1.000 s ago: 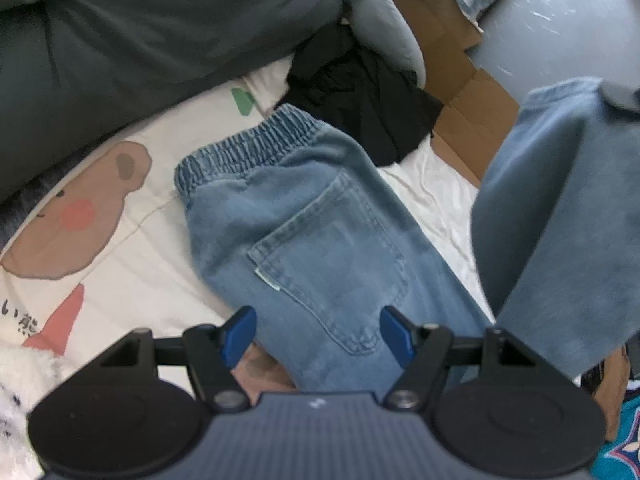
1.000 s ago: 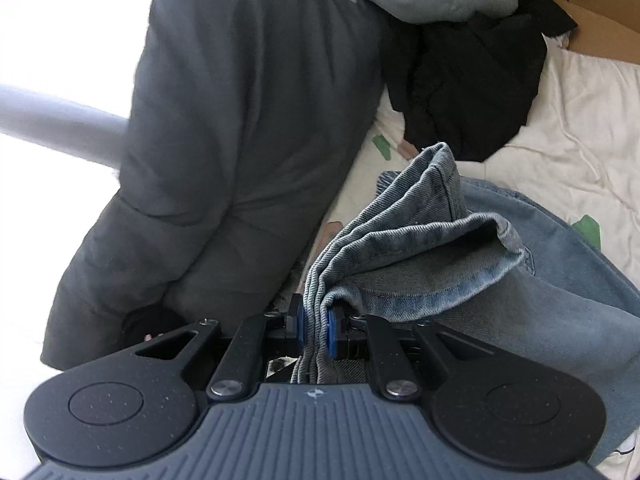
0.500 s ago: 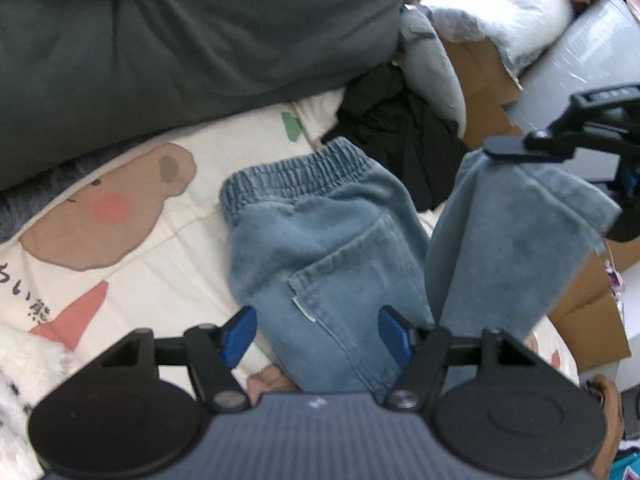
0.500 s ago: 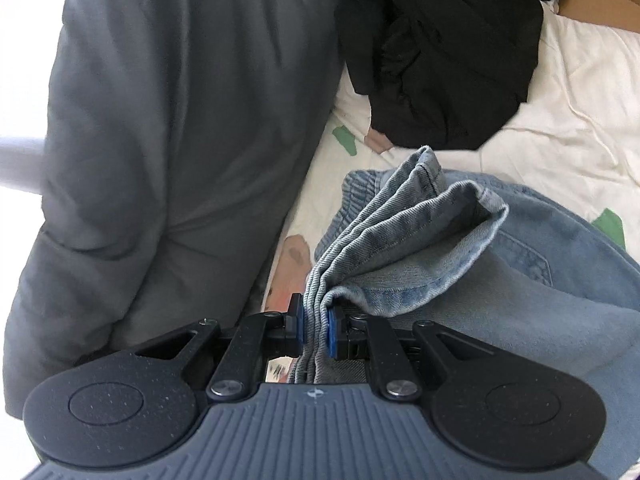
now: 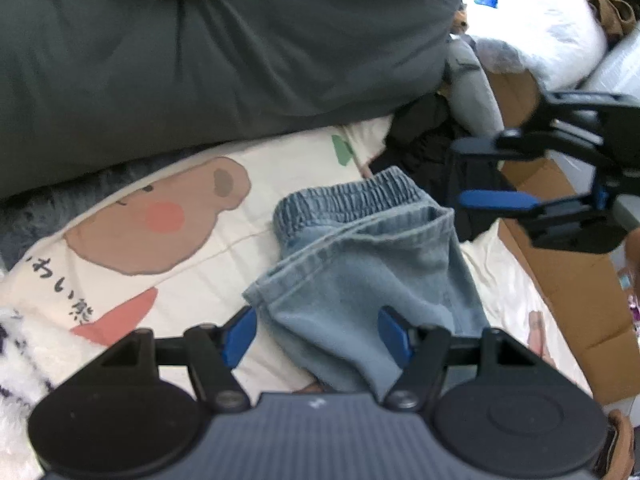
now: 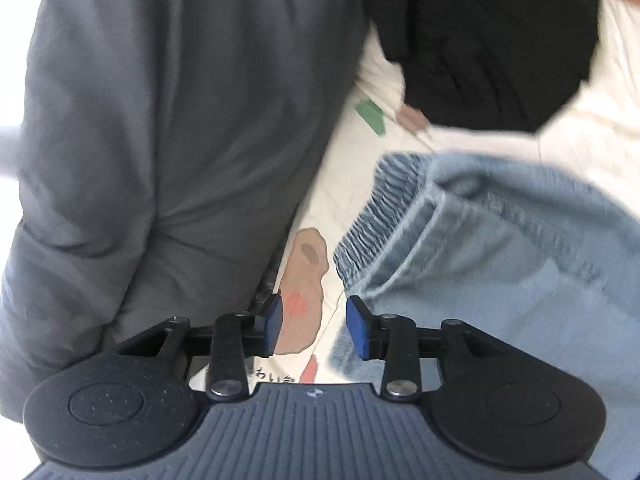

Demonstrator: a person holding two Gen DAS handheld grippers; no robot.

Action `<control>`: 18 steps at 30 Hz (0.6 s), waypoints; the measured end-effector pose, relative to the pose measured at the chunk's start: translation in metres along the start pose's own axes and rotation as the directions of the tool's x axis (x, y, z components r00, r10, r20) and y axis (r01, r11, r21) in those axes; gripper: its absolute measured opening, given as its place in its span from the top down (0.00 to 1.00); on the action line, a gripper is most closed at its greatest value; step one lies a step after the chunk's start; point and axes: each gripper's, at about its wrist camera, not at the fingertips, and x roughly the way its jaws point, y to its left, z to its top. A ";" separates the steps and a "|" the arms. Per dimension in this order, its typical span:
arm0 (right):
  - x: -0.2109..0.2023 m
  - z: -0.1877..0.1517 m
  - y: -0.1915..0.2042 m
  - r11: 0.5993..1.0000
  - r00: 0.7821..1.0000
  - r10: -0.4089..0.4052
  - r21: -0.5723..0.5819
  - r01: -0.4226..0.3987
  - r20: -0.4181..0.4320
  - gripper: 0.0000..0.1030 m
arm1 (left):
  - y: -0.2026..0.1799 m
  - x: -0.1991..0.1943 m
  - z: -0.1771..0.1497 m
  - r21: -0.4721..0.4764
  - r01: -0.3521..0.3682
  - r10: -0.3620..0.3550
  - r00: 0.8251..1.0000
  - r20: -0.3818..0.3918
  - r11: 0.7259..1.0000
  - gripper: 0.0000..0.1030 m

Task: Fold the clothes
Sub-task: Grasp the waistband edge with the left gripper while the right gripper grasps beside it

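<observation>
Light blue jeans (image 5: 360, 264) lie on the cream bear-print sheet (image 5: 120, 272), folded so the leg hems rest over the elastic waistband (image 5: 344, 200). My left gripper (image 5: 316, 328) is open just above the near fold, with denim below and between its blue pads and no pad pressing on it. My right gripper (image 5: 480, 174) hovers at the right beyond the waistband. Its jaws are opening with nothing between them. In the right wrist view the right gripper (image 6: 314, 320) is over bare sheet, and the jeans (image 6: 500, 264) lie just right of its right pad.
A dark grey duvet (image 5: 200, 60) bulks along the far side. A black garment (image 6: 492, 40) lies beyond the waistband. Flattened cardboard (image 5: 572, 280) sits on the right, a grey pillow (image 5: 472, 80) behind, and white fluffy fabric (image 5: 16, 344) at the near left.
The right gripper carried the leg ends down onto the waistband, then let them go and its jaws parted. The jeans now lie folded over. The left gripper stayed open.
</observation>
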 end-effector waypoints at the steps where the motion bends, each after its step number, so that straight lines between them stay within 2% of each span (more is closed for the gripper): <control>1: -0.005 0.001 0.001 1.000 1.000 -0.003 -0.025 0.003 0.010 0.57 | 0.001 0.000 0.000 0.000 -0.006 0.006 1.000 0.006 1.000 0.33; 4: -0.021 0.002 -0.007 0.995 0.999 -0.028 -0.098 0.033 0.046 0.54 | 0.002 0.006 -0.001 -0.002 -0.001 0.001 1.000 -0.006 1.000 0.33; 8: -0.029 0.000 -0.032 0.971 0.988 -0.130 -0.192 0.144 0.084 0.53 | 0.002 0.024 -0.005 -0.004 0.004 -0.004 0.999 -0.052 1.000 0.33; 12: -0.025 -0.002 -0.057 0.939 0.972 -0.213 -0.254 0.231 0.095 0.53 | 0.008 0.042 -0.011 -0.055 -0.005 0.001 0.997 -0.079 0.998 0.33; 18: 0.002 0.004 -0.059 0.884 0.964 -0.233 -0.386 0.264 0.125 0.54 | 0.019 0.058 -0.014 -0.123 -0.017 0.008 0.997 -0.072 0.992 0.32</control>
